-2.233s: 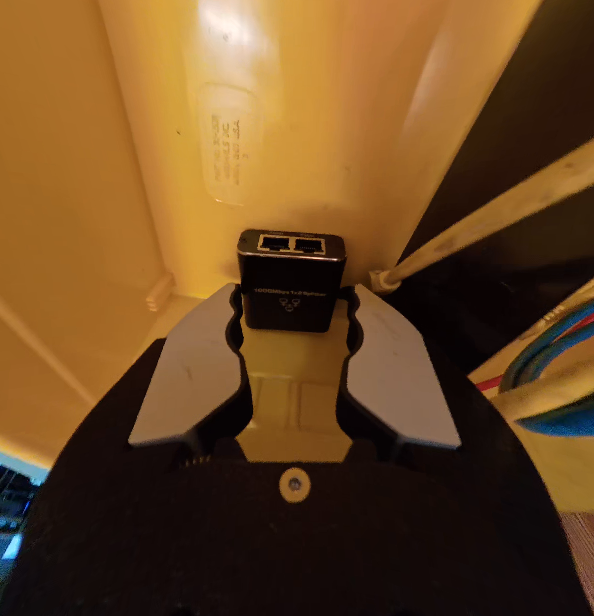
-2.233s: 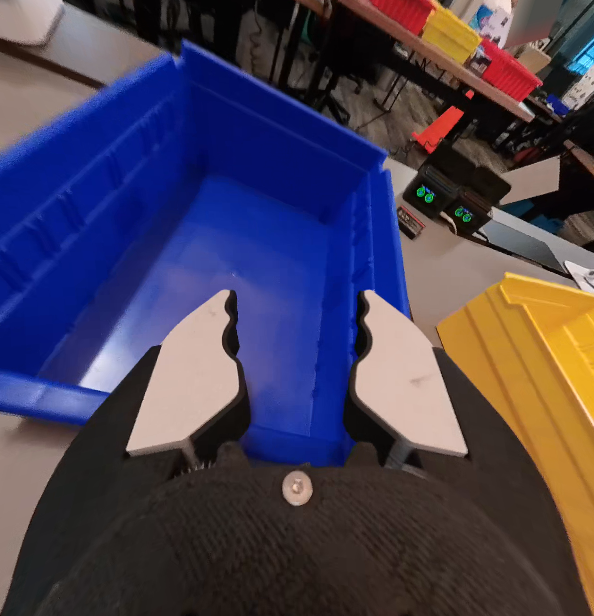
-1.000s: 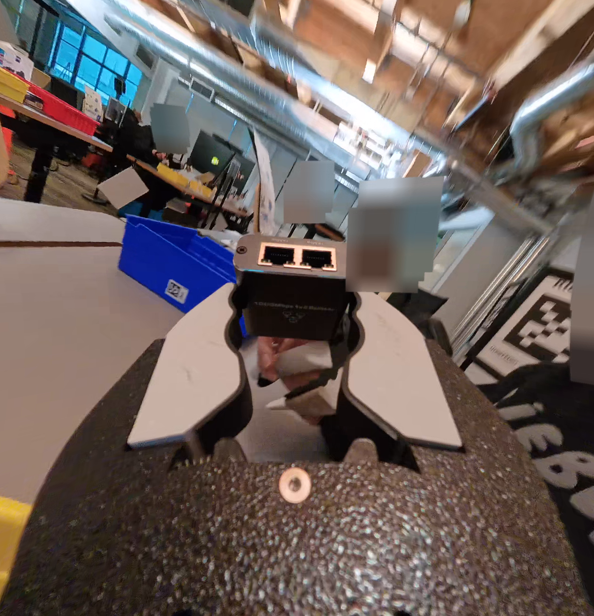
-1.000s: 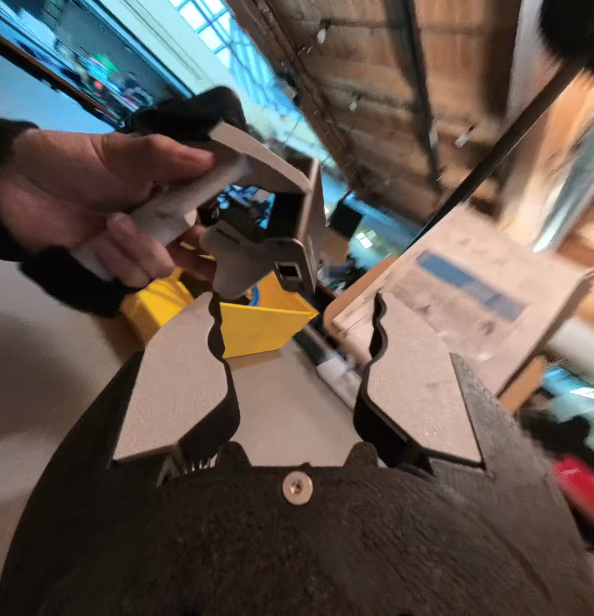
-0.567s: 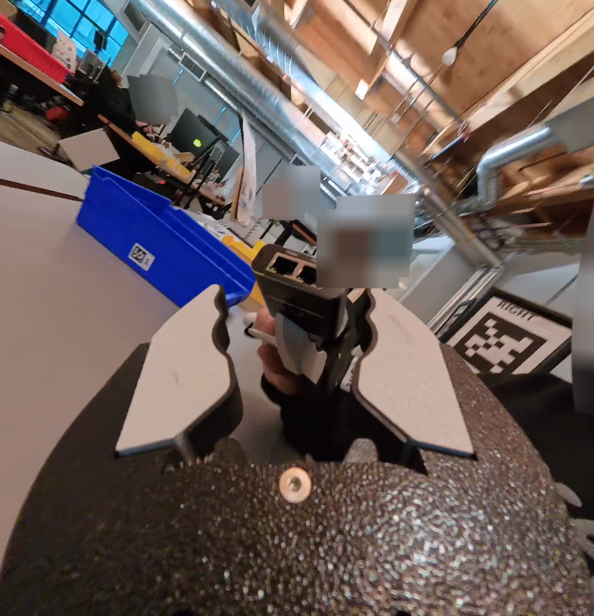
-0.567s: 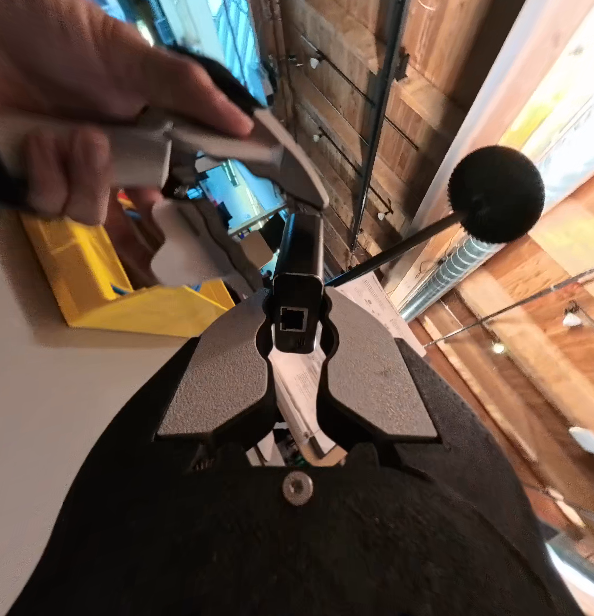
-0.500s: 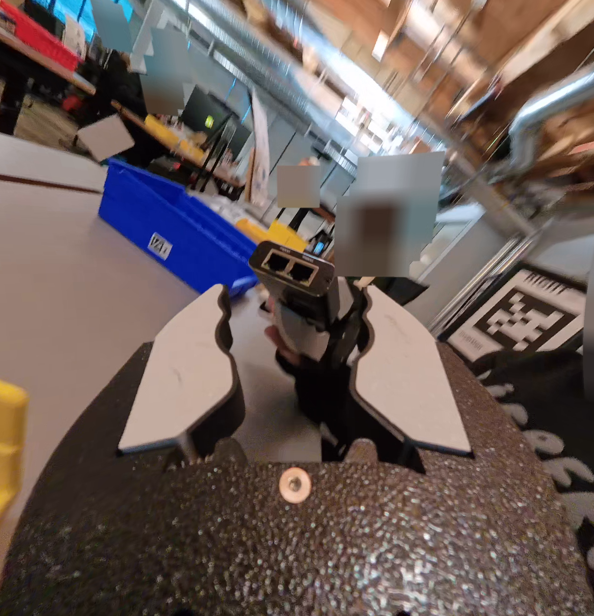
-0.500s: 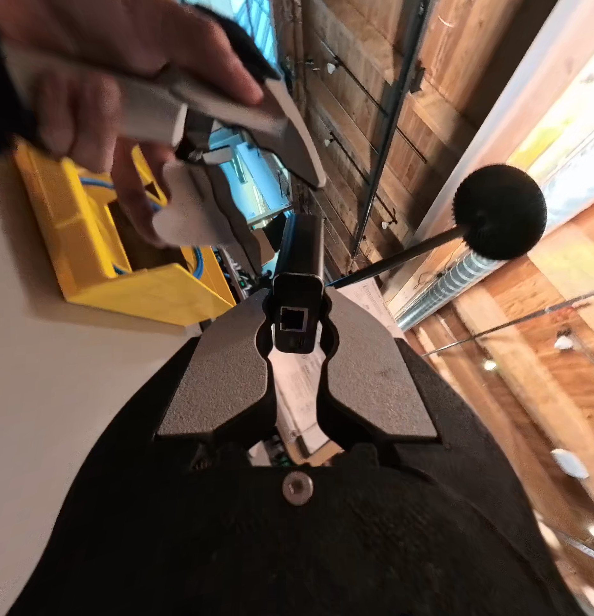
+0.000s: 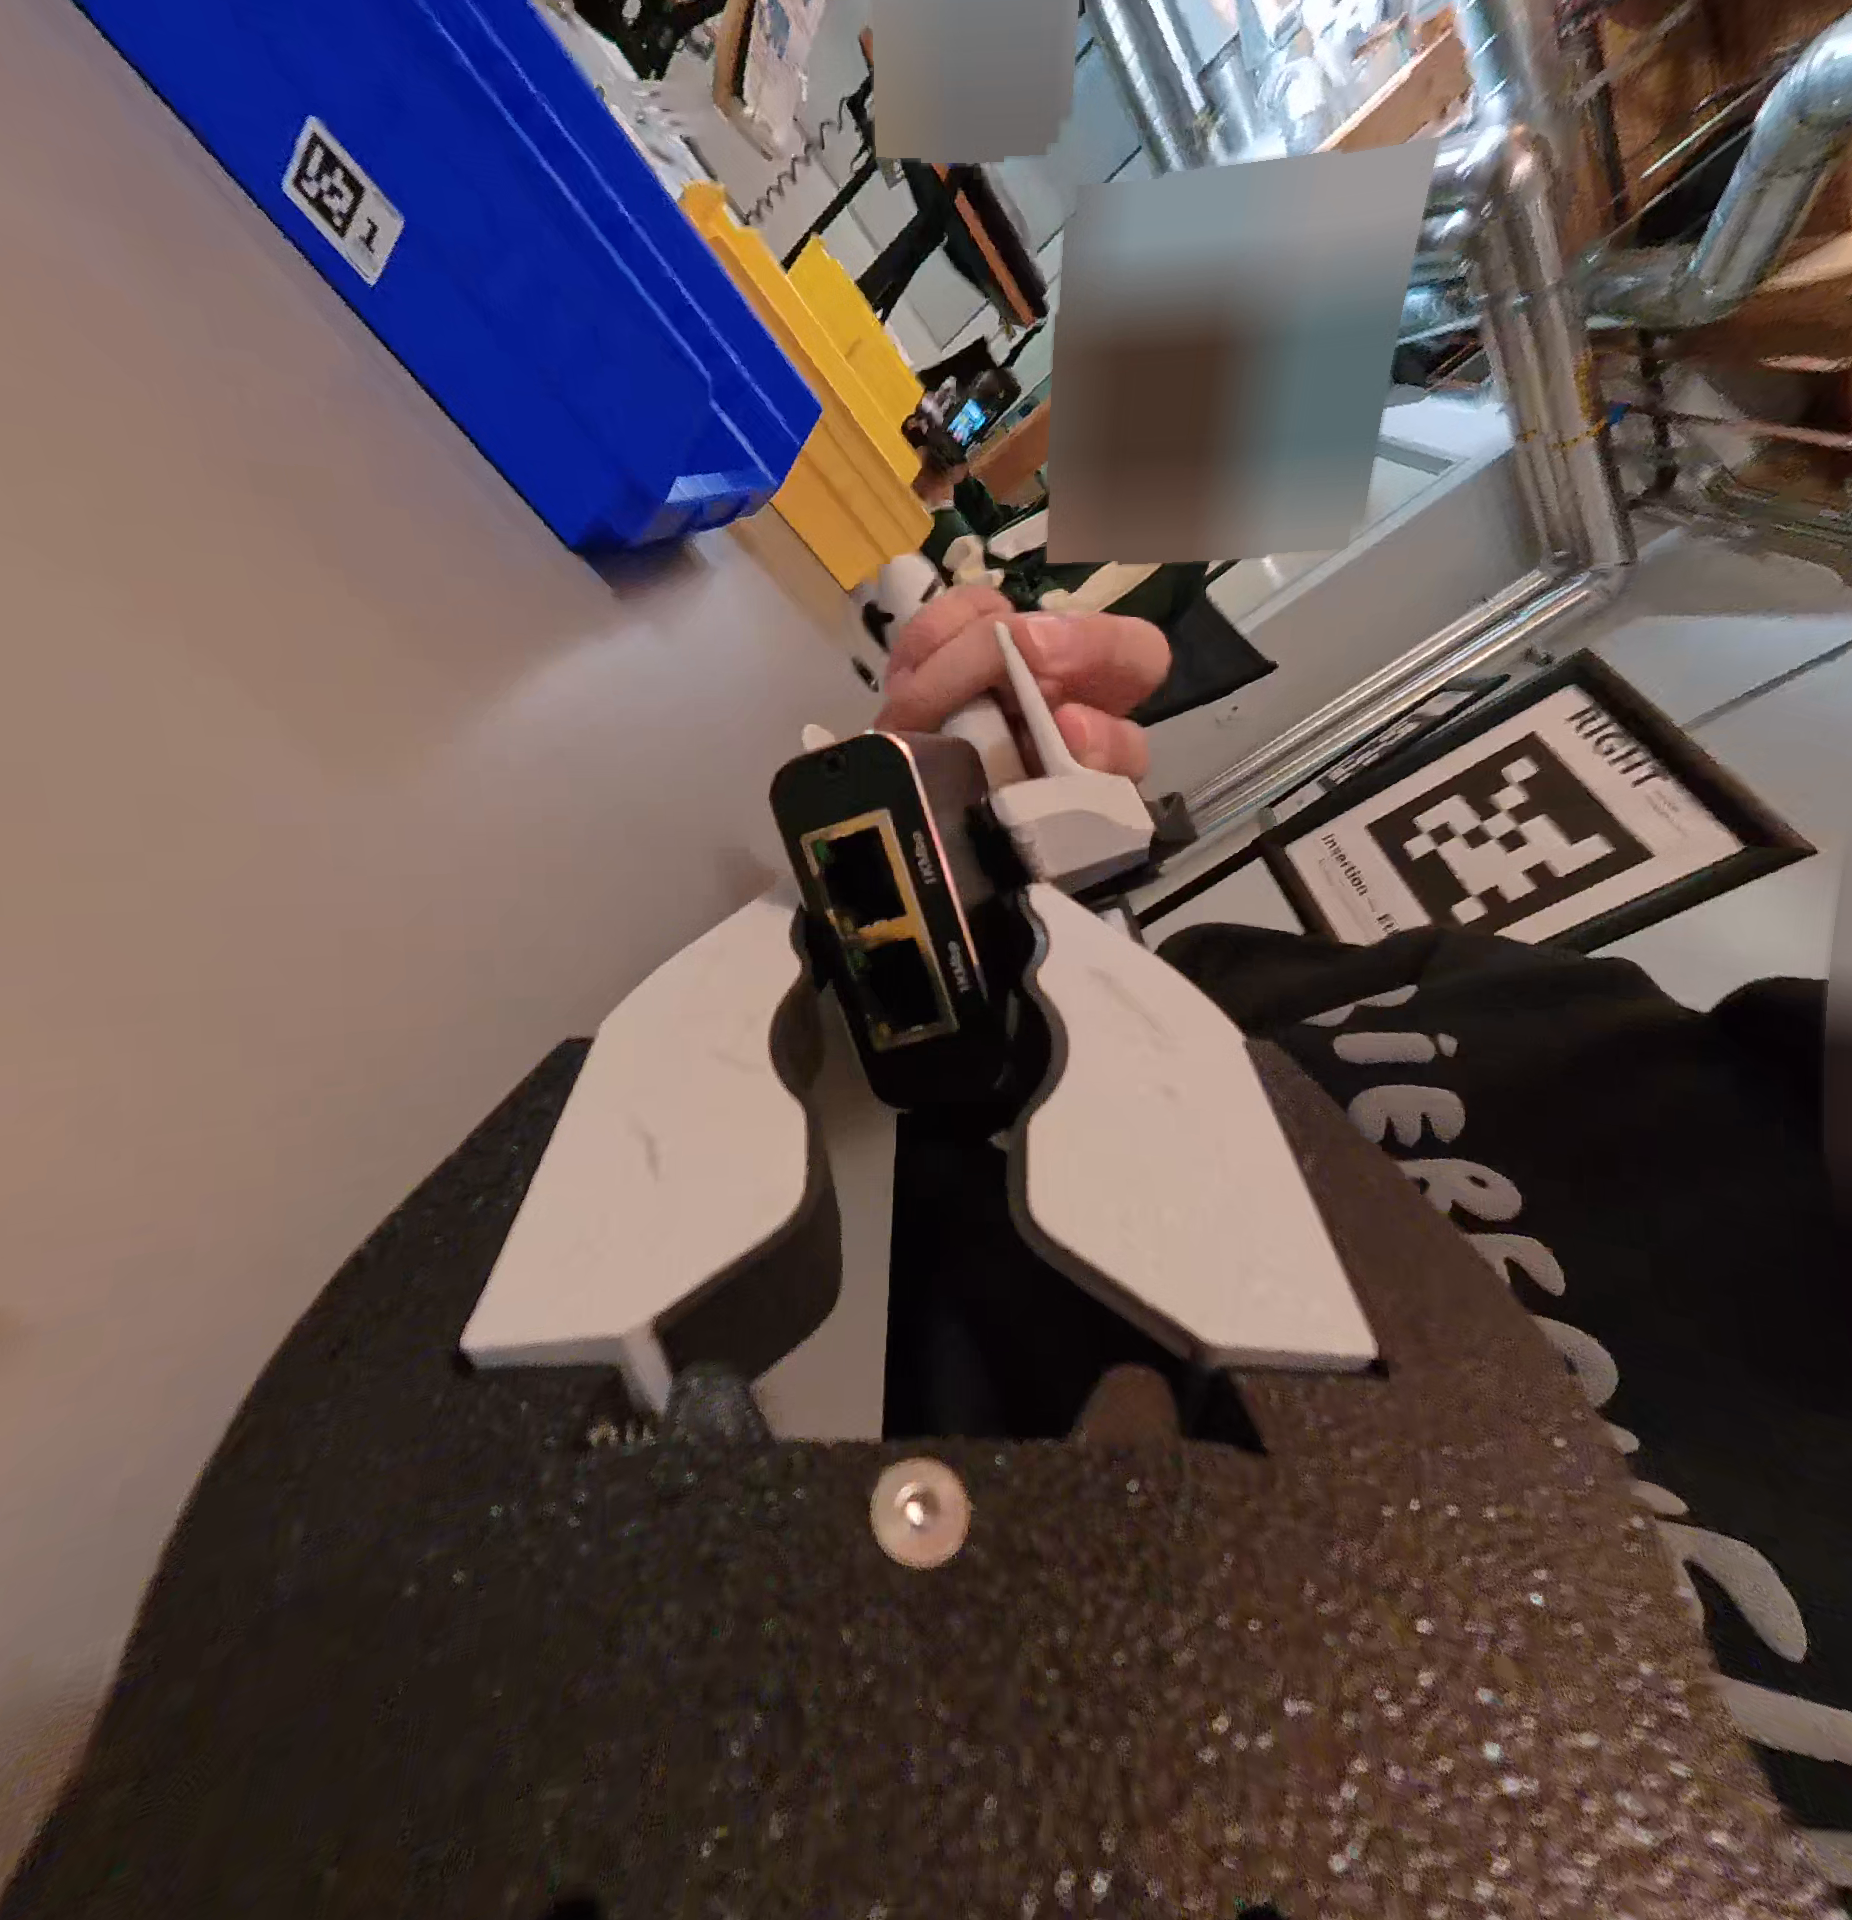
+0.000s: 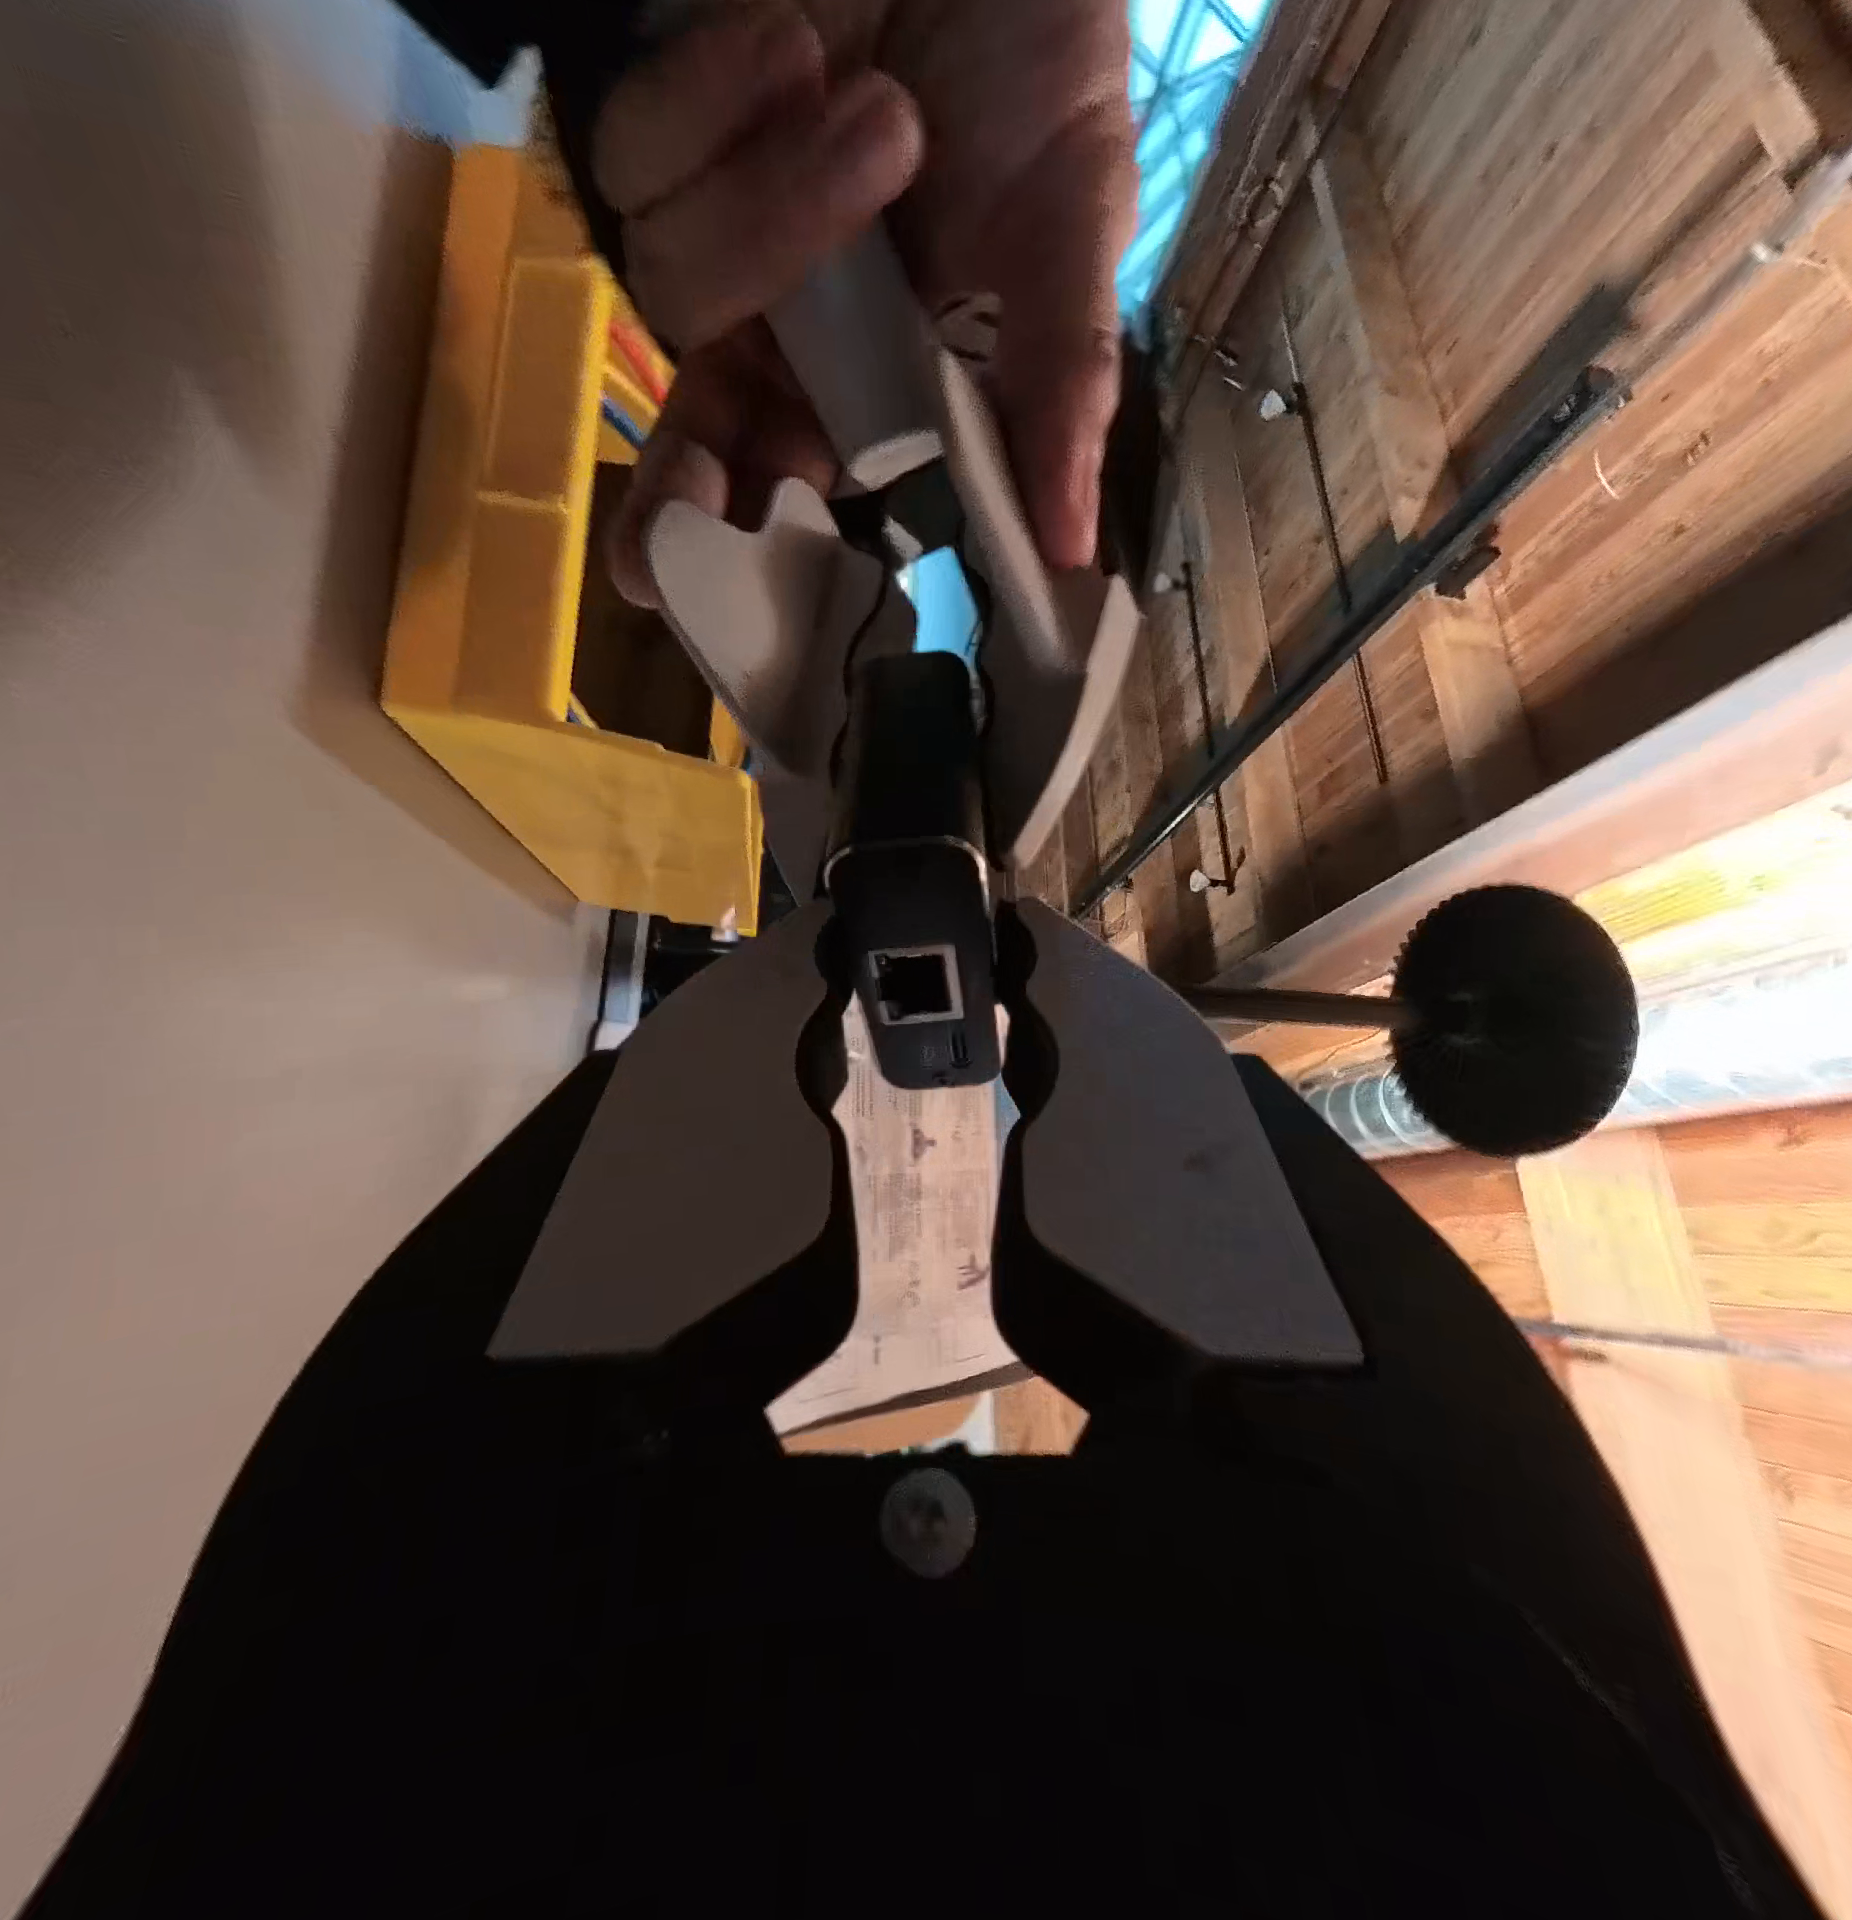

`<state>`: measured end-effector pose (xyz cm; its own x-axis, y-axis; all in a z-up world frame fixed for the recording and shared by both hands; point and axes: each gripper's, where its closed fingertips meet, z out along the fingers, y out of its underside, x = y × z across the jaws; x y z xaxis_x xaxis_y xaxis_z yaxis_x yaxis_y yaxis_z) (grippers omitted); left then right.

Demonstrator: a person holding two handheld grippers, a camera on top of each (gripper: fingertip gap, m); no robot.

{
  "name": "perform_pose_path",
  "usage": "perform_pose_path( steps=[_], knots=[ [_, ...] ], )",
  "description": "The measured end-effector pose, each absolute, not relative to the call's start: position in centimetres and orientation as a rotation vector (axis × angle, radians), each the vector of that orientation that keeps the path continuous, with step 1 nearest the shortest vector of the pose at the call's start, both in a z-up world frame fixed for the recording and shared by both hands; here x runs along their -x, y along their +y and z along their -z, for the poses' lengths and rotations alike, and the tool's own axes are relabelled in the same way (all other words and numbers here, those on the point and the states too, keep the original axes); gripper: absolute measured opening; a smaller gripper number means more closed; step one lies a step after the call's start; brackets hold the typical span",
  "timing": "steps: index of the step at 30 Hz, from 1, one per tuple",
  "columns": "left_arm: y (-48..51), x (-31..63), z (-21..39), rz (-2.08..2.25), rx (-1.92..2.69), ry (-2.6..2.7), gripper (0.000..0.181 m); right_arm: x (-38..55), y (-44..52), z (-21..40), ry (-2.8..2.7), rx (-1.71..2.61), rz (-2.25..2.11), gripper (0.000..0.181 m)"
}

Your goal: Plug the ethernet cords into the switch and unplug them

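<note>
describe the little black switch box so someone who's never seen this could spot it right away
Start from the pale tabletop with the blue bin on it; both grippers meet above it. Between them is the switch, a small black box with two side-by-side network ports on one end and one port on the other. Nothing else here is black, boxy and ported.

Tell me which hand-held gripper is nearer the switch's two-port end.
Left. The left hand-held gripper flanks the two-port end of the switch; the right hand-held gripper clamps the opposite, single-port end.
</note>
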<state>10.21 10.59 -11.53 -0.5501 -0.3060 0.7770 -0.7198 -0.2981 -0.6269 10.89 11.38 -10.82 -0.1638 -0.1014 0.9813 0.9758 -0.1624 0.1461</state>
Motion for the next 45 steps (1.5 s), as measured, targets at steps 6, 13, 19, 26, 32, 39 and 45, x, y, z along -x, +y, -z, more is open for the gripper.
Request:
perform_pose_path(
  steps=[6,13,19,26,32,39,45],
  knots=[
    [10.2,-11.1,9.9,-2.071,-1.257,-1.562,0.024,-13.1,10.5,8.4,-0.651,1.293,0.949,0.094],
    [10.1,-11.7,10.7,-2.021,-1.316,-1.47,0.024,-11.7,11.1,10.1,-0.518,1.369,0.457,0.09],
    [7.5,-11.2,11.1,-1.934,-1.269,-1.424,0.024,-10.7,10.3,9.8,-0.492,1.317,0.228,0.081],
    [6.9,-11.9,10.9,-1.947,-1.362,-1.329,0.024,-11.2,9.9,9.9,-0.465,1.321,0.155,0.074],
    [7.1,-12.1,10.7,-1.963,-1.389,-1.291,0.024,-11.3,9.7,10.8,-0.477,1.399,0.179,0.072],
    [6.6,-12.6,10.8,-1.994,-1.444,-1.225,0.024,-11.8,9.1,11.0,-0.383,1.397,0.172,0.071],
    [6.4,-12.9,11.0,-2.005,-1.473,-1.192,0.024,-12.8,8.3,11.1,-0.311,1.346,0.165,0.065]
  ],
)
